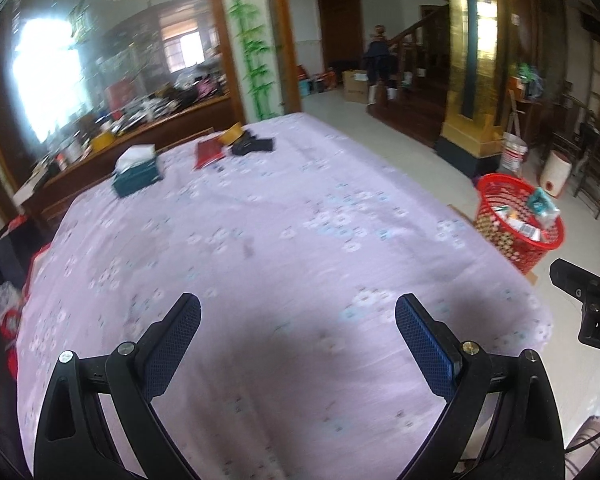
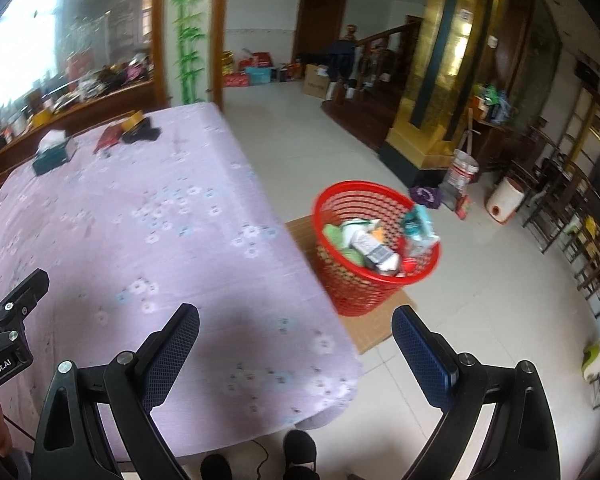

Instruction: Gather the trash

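A red mesh basket (image 2: pixel 342 208) (image 1: pixel 496 236) stands on the floor by the table's right side, on a sheet of cardboard (image 2: pixel 374 324). It holds several wrappers and packets (image 2: pixel 374 246). My right gripper (image 2: pixel 296 326) hangs open and empty over the table's near right corner, short of the basket. Over the near part of the table, my left gripper (image 1: pixel 298 316) is open with nothing between its fingers. The right gripper's body shows at the right edge of the left wrist view.
A table with a lilac flowered cloth (image 1: pixel 260 220) carries a teal tissue box (image 1: pixel 136 174), a red packet (image 1: pixel 208 152), a yellow item (image 1: pixel 233 134) and a black object (image 1: pixel 254 145) at its far end. A golden pillar (image 2: pixel 440 64), buckets and chairs stand to the right. A person's shoes (image 2: pixel 298 448) are below.
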Motion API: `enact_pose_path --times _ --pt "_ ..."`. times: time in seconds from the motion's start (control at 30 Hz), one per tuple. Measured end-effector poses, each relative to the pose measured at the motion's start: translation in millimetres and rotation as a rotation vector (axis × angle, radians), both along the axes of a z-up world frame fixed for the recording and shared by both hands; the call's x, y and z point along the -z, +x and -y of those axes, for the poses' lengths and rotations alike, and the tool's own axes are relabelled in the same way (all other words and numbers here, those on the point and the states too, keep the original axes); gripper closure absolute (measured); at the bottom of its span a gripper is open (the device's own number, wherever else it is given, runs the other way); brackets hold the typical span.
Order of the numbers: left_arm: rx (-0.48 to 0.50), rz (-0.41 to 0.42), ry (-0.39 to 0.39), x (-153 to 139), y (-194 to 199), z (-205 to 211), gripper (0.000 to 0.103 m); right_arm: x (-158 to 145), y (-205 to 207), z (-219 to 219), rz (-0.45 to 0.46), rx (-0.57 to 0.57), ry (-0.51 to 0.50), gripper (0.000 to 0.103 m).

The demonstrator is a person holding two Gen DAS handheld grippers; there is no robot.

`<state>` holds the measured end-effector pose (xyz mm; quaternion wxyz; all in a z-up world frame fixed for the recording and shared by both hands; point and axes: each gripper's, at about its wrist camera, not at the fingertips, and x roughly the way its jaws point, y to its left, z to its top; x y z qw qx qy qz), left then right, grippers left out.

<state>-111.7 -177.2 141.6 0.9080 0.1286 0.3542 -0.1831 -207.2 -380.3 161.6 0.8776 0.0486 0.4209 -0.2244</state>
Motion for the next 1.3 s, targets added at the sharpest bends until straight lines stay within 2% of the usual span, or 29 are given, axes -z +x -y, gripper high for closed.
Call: enact_pose_path --times 0.33,0.6,0.7,0.93,1.17,1.3 --pt "-0.201 -0.073 0.022 25 9 -79 0.006 27 52 -63 -0.049 -0.196 0.027 0.004" --pt "-0.358 -0.185 0.053 74 29 -145 0.006 71 106 -113 -0.109 -0.312 0.055 0.004" --pt "-0.410 -0.204 0.070 92 40 -165 0.006 91 129 -129 -0.142 -0.339 0.062 0.004" --pt "-0.442 -0.251 0.020 119 69 -184 0.006 126 163 -150 -0.173 -0.348 0.111 0.004" --pt "-0.412 -0.304 -0.012 134 84 -173 0.006 144 177 -159 -0.163 -0.335 0.103 0.004" --pt "-0.415 -0.299 -0.044 136 90 -173 0.006 146 180 -156 -0.142 -0.327 0.109 0.001"
